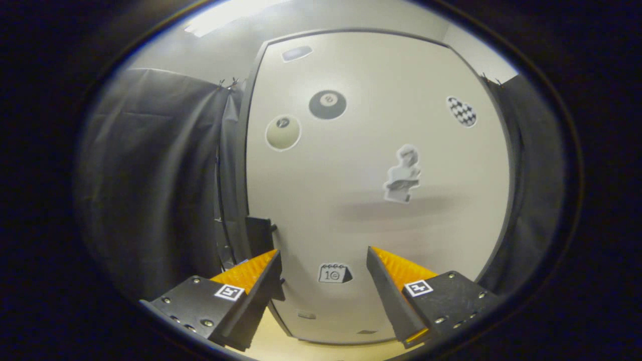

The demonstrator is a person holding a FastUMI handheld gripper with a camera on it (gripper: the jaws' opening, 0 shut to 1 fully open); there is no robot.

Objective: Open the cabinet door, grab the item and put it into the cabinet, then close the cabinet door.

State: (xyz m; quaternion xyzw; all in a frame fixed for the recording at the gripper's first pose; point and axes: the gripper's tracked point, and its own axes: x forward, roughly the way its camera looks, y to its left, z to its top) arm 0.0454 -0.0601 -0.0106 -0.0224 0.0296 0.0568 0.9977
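While the hand-held gripper (323,263) faces the cabinet door (376,190) head-on, its two fingers stand spread apart with nothing between them: released, grasping nothing. The door is a pale flat panel with a dark frame, and it appears closed; it lies just ahead of the fingertips and rises well beyond them. Whether the tips touch the panel cannot be told.

Stickers on the door: a small calendar sticker (334,274) sits in the gap between the fingers, low on the panel; a bust-figure sticker (403,174) is farther up, right of centre; a black billiard-ball sticker (327,104) and a pale ball sticker (283,132) are higher, toward the left; a checkered oval sticker (462,111) is at upper right.

A dark handle-like block (259,234) sits at the door's left edge, just beyond the left finger. Dark cloth (150,185) hangs to the left of the cabinet. A strip of light table (281,346) shows below the door, near the fingers.
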